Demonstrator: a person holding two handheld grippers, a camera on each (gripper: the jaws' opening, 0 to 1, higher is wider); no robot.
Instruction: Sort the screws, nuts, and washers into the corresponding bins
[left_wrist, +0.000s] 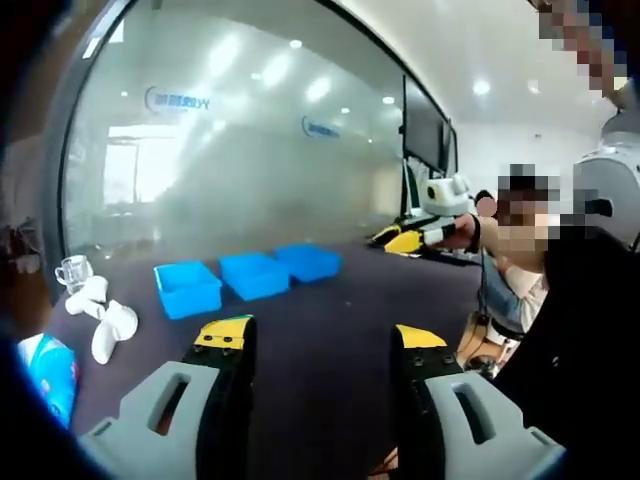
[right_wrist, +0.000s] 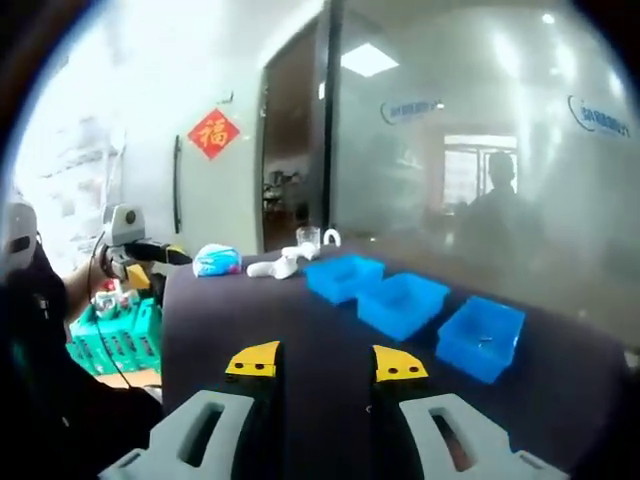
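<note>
Left gripper (left_wrist: 322, 340) held above dark table (left_wrist: 330, 300), jaws spread apart, nothing between. Right gripper (right_wrist: 325, 365) likewise parted and empty.

Three blue bins (right_wrist: 405, 300) in row mid-table, side by side, likely so each takes one part type. Speck inside bin furthest from white pipe fittings (right_wrist: 275, 266) (too small to tell). Screws, nuts, washers not discernible. Fittings and clear cup (left_wrist: 73, 270) just beyond row's end, out of working lane. Sorting judged not begun.
</note>
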